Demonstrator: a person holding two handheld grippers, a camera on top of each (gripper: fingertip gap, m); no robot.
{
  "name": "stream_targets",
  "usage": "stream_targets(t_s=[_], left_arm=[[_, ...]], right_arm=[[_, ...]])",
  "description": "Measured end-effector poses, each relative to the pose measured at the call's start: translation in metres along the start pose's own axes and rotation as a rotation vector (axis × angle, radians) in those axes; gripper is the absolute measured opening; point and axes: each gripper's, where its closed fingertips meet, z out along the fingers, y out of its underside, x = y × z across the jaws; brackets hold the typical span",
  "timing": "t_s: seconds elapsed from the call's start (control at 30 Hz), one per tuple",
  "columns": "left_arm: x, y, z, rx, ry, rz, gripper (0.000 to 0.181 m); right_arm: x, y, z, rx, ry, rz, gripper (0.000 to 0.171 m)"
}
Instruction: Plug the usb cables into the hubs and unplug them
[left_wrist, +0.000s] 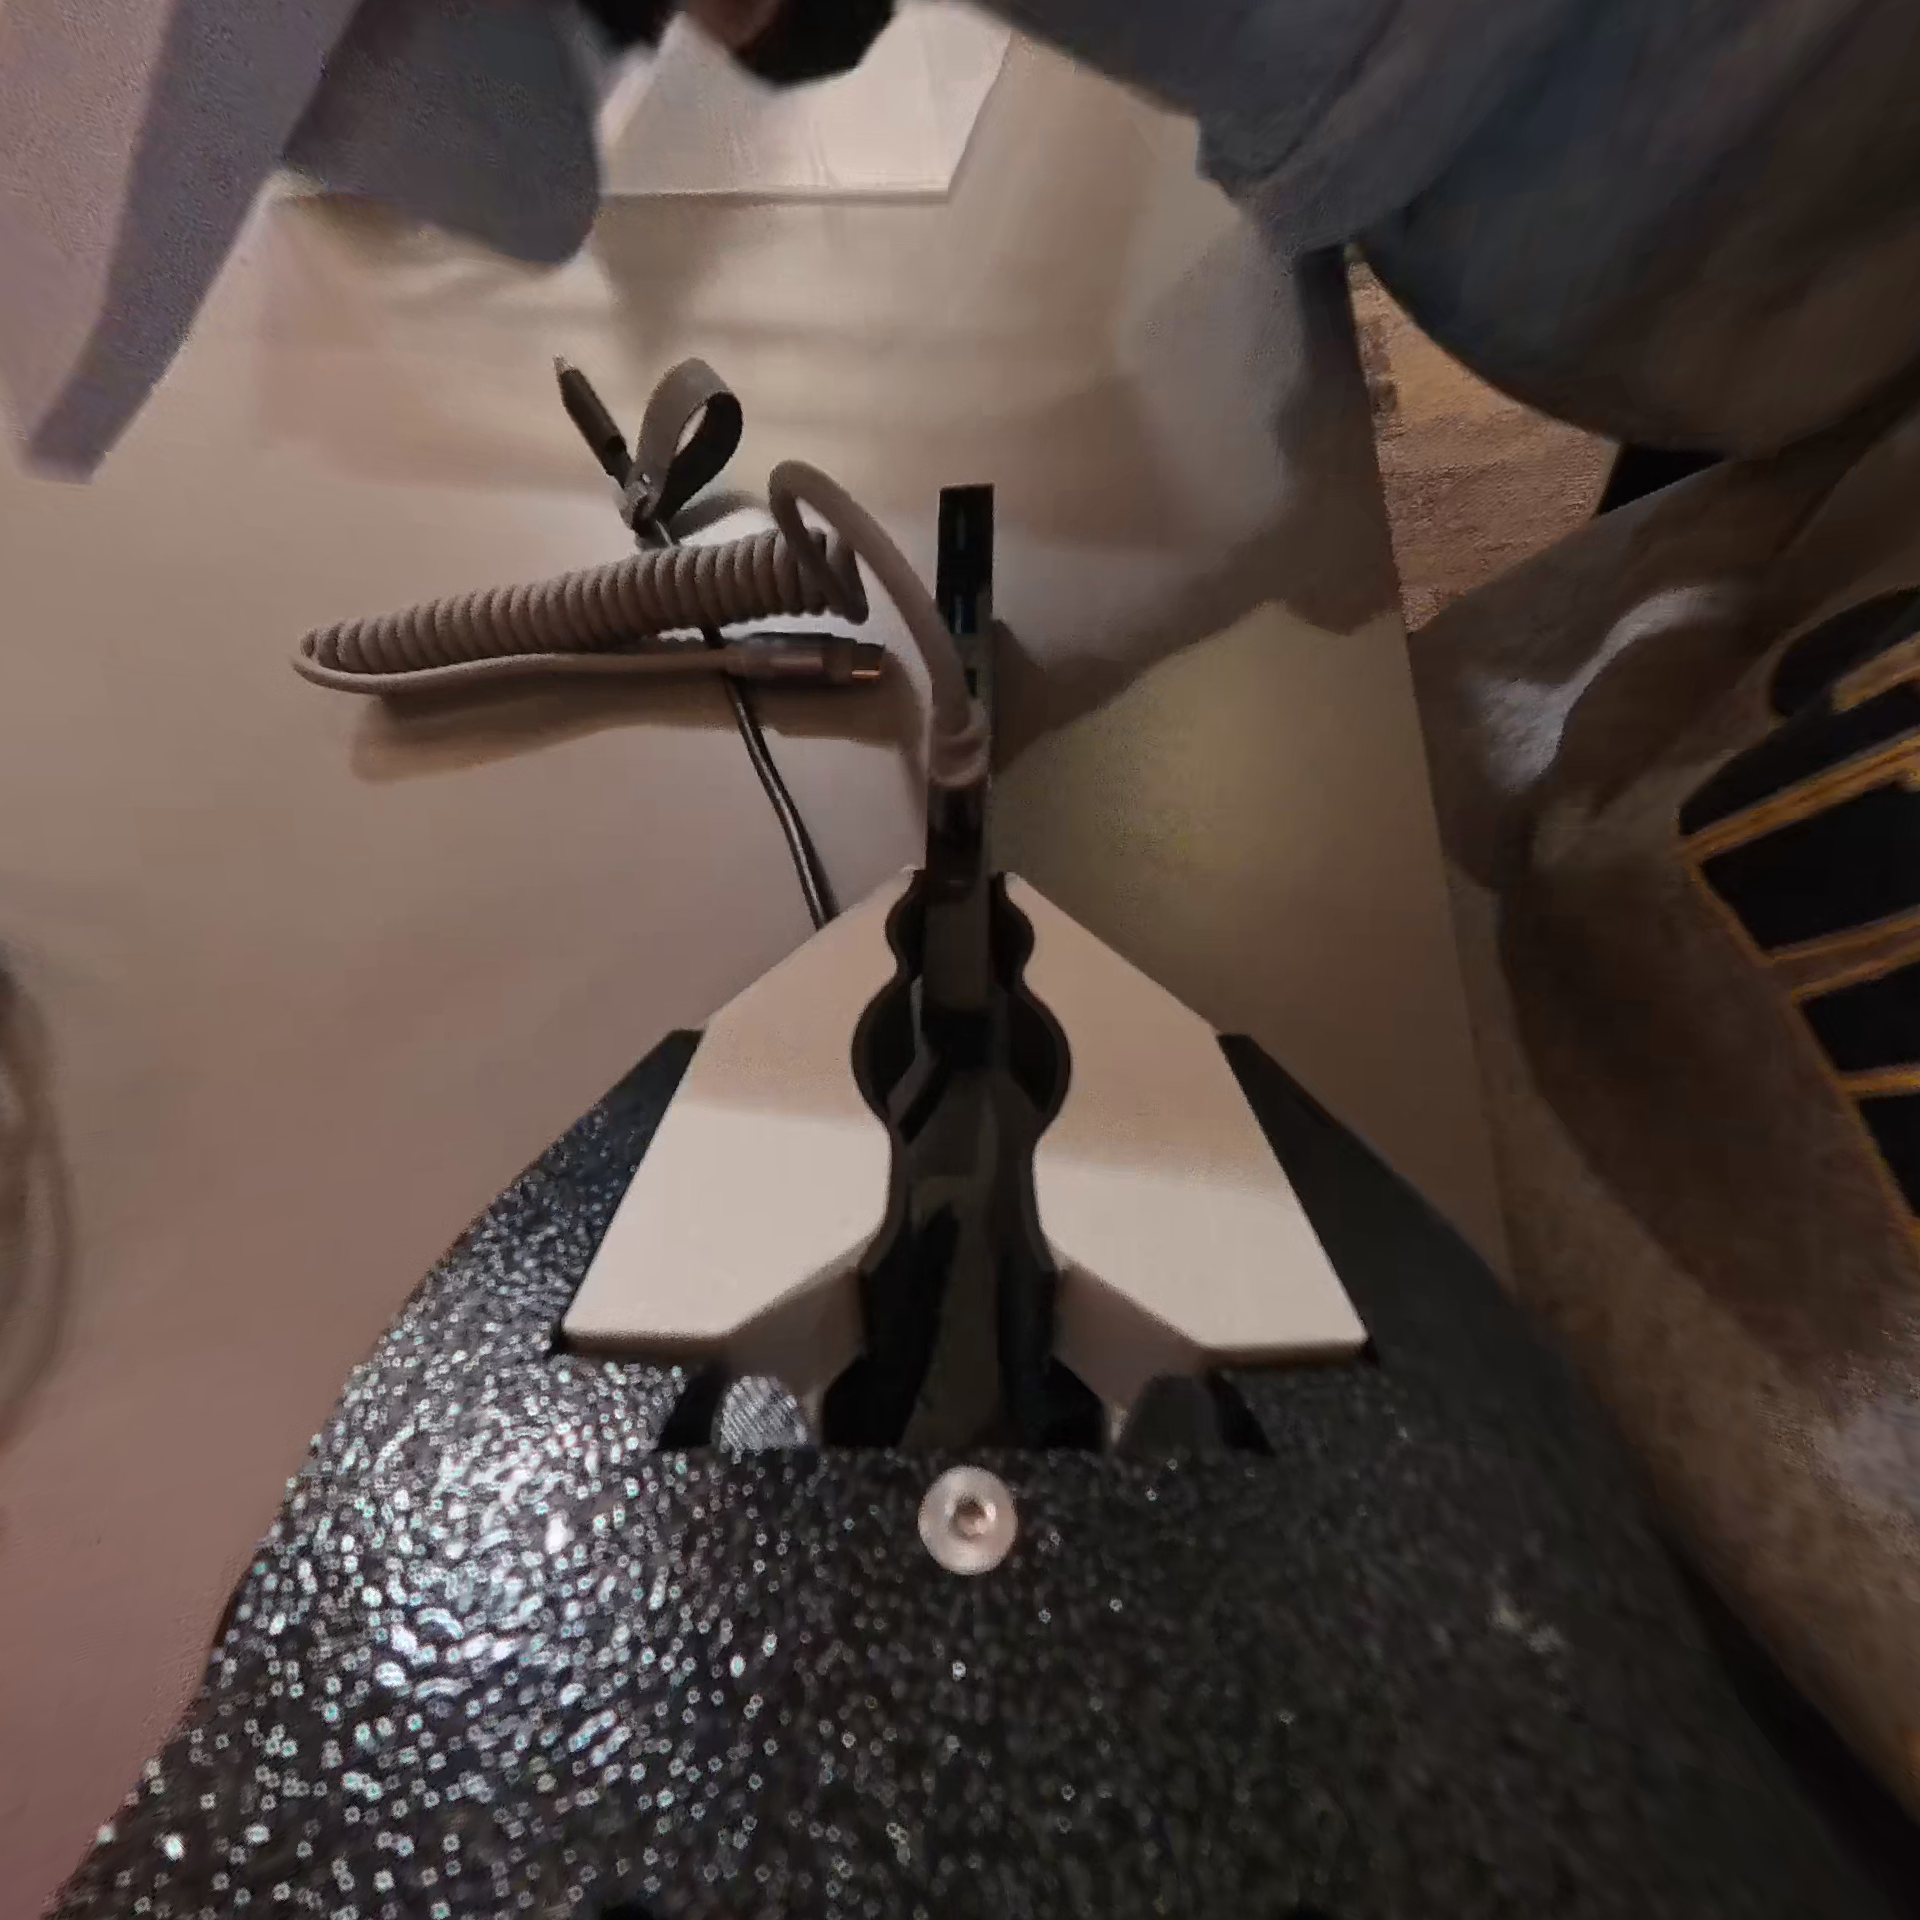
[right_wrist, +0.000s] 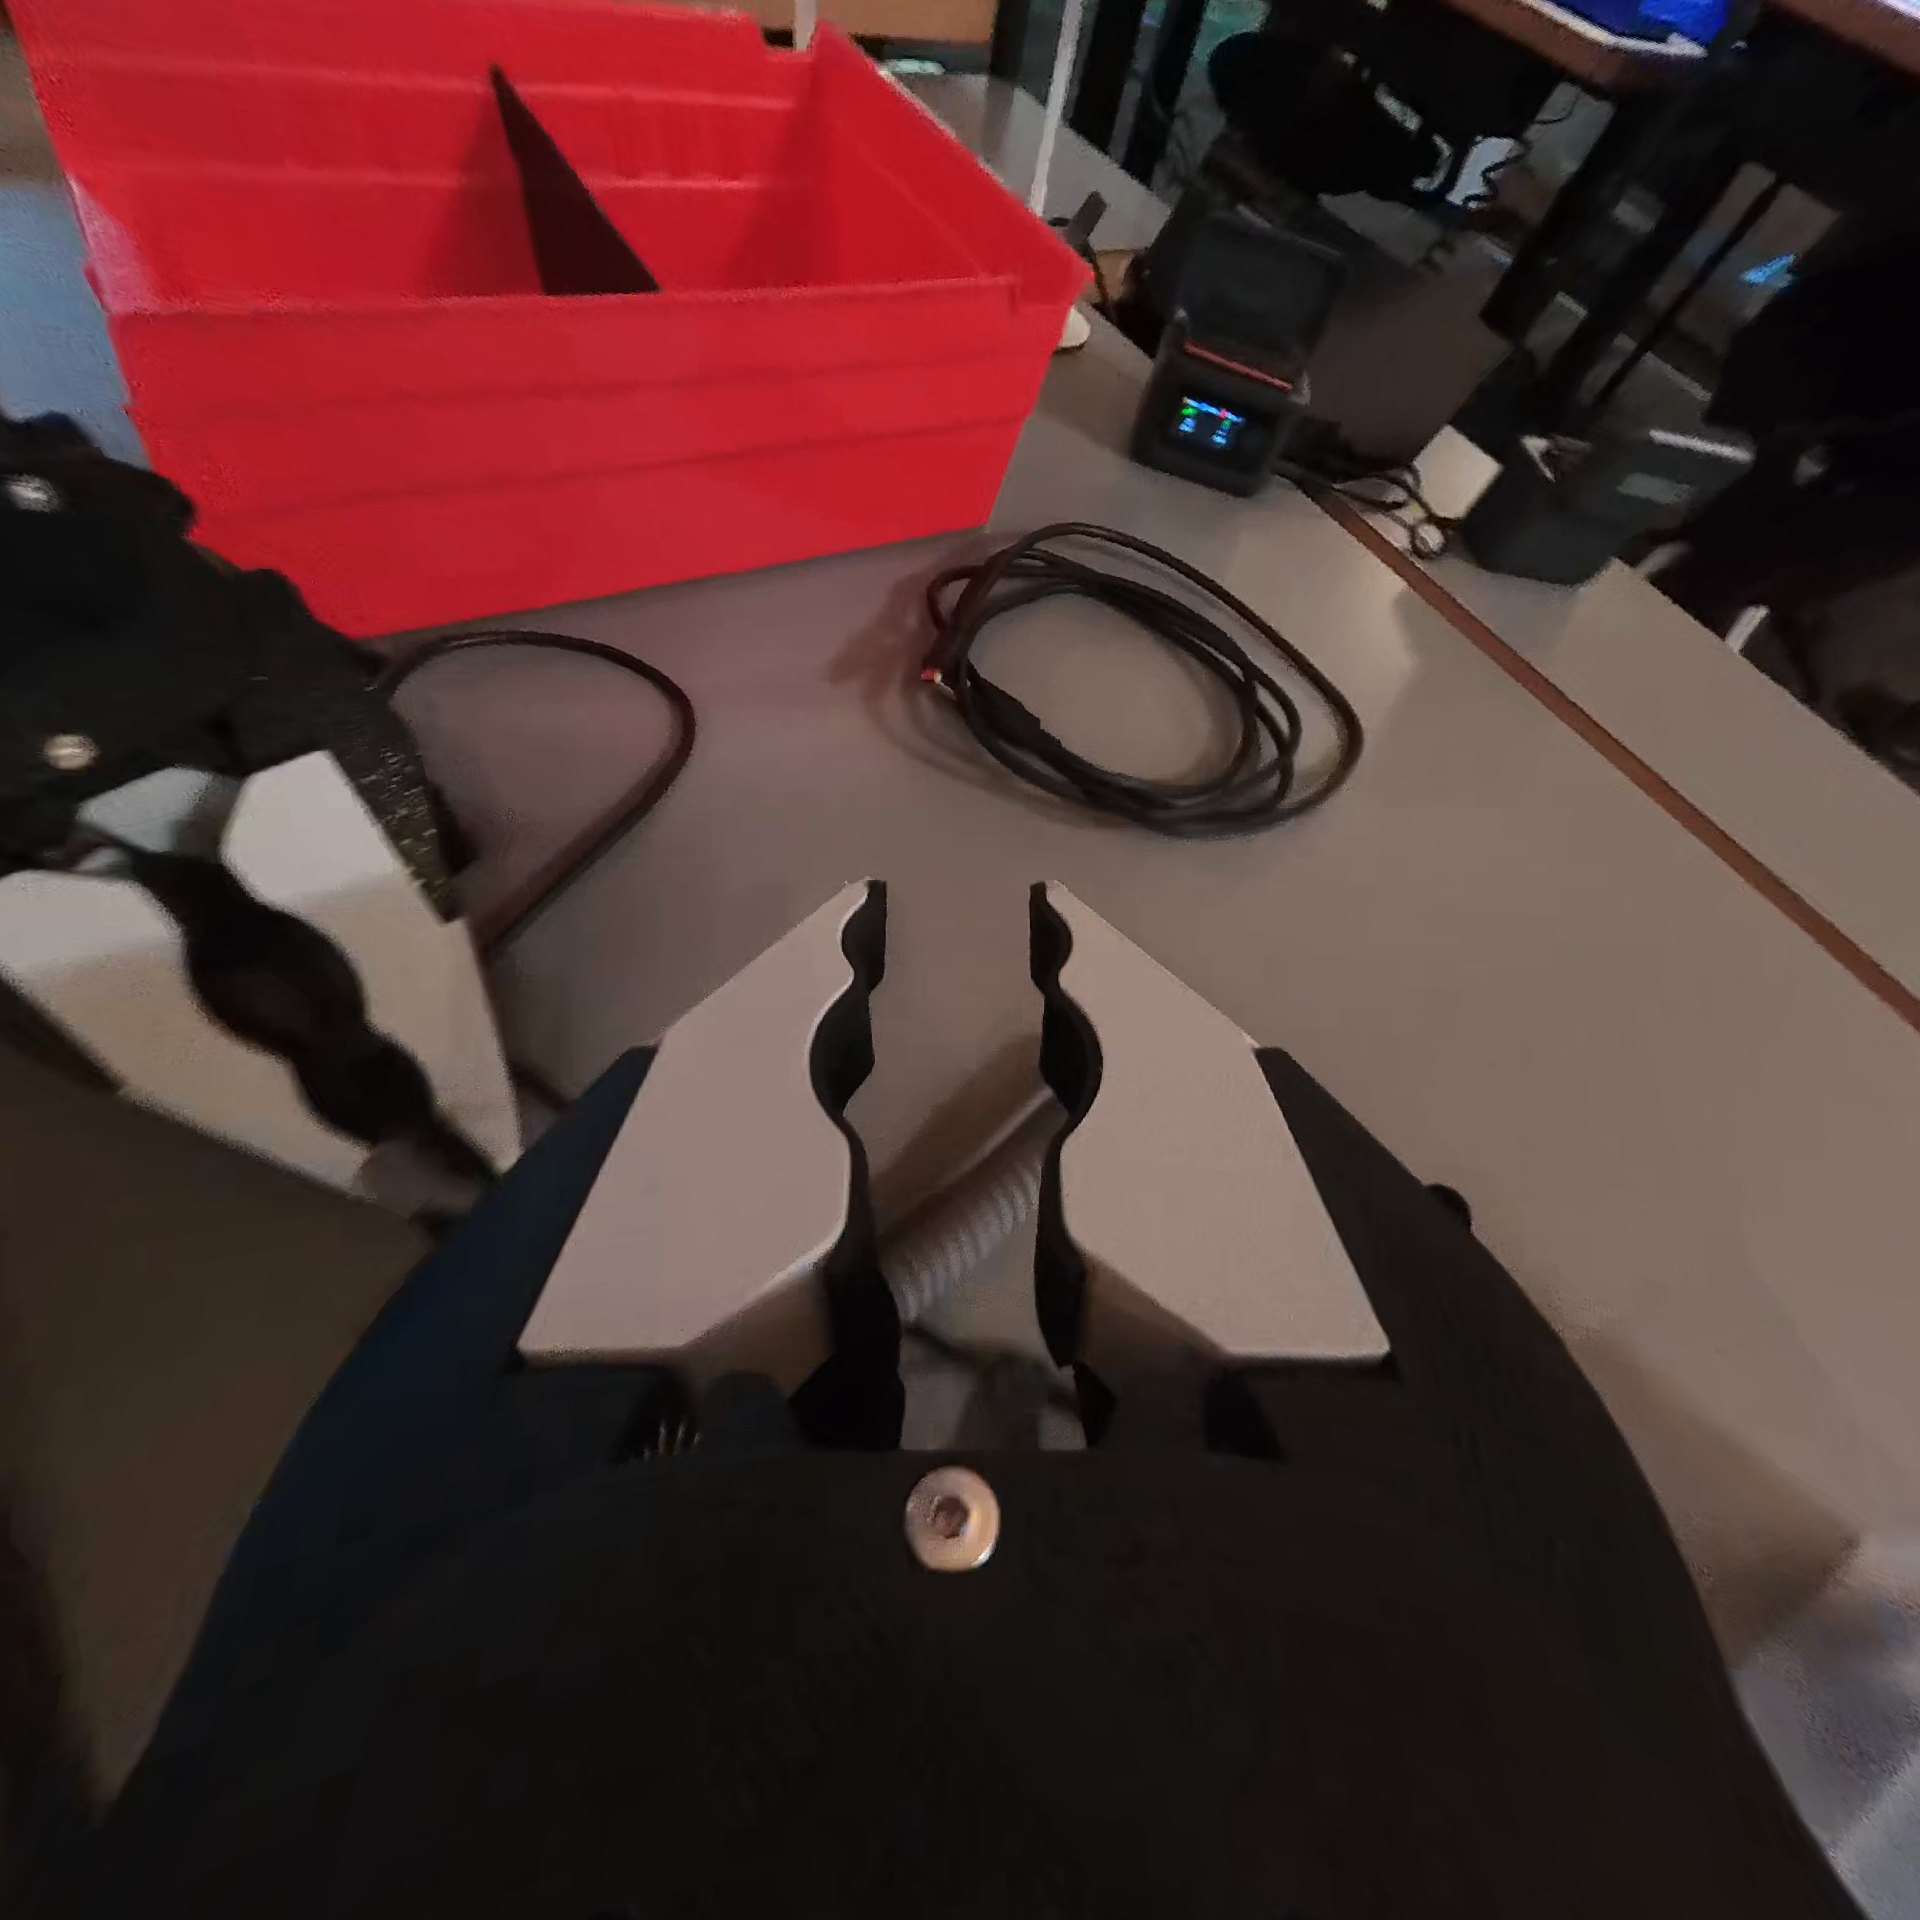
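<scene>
Left gripper (left_wrist: 958, 883) clamped on black hub (left_wrist: 964, 582), grey coiled cable (left_wrist: 582, 623) plugged in. Right gripper (right_wrist: 958, 894) jaws apart, empty. Likely unplug step; next: right grasps plug (left_wrist: 961, 769).

Cables, bin and hub across your worktop (right_wrist: 1351, 1039)

Ahead of your right gripper (right_wrist: 957, 894) lies a looped cable (right_wrist: 1153, 675); the bin (right_wrist: 582, 416) sits behind it to the left. Your left gripper (left_wrist: 958, 883) faces the hub (left_wrist: 964, 582), with the coiled cable (left_wrist: 582, 623) to its left.

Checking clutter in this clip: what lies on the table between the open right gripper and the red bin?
In the right wrist view, bare grey table lies between the right gripper and the red bin; a coiled black cable sits off right.
</scene>
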Motion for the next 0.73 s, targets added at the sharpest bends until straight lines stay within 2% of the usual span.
stream_targets(t_s=[0.13, 0.3, 0.37, 0.47, 0.57, 0.67, 0.73], left_arm=[[-0.001, 0.0, 0.0, 0.008, -0.016, 0.016, 0.009], [-0.001, 0.001, 0.001, 0.001, 0.021, -0.033, 0.009], [-0.002, 0.001, 0.002, 0.001, 0.024, -0.036, 0.009], [-0.002, 0.001, 0.002, 0.002, 0.021, -0.031, 0.009], [-0.002, 0.002, 0.002, 0.001, 0.025, -0.036, 0.009], [-0.002, 0.002, 0.002, 0.001, 0.026, -0.037, 0.009], [-0.002, 0.002, 0.002, 0.001, 0.027, -0.039, 0.01]], right_arm=[[0.0, -0.008, 0.054, -0.084, -0.074, -0.064, 0.026], [0.008, -0.009, 0.121, -0.295, -0.21, 0.04, 0.023], [0.025, -0.009, 0.139, -0.37, -0.178, -0.057, 0.018], [0.044, -0.006, 0.158, -0.473, -0.178, -0.272, 0.009], [0.05, 0.006, 0.169, -0.555, -0.29, -0.351, 0.011], [0.045, 0.014, 0.173, -0.531, -0.443, -0.493, 0.013], [0.039, 0.021, 0.171, -0.54, -0.541, -0.49, 0.014]])
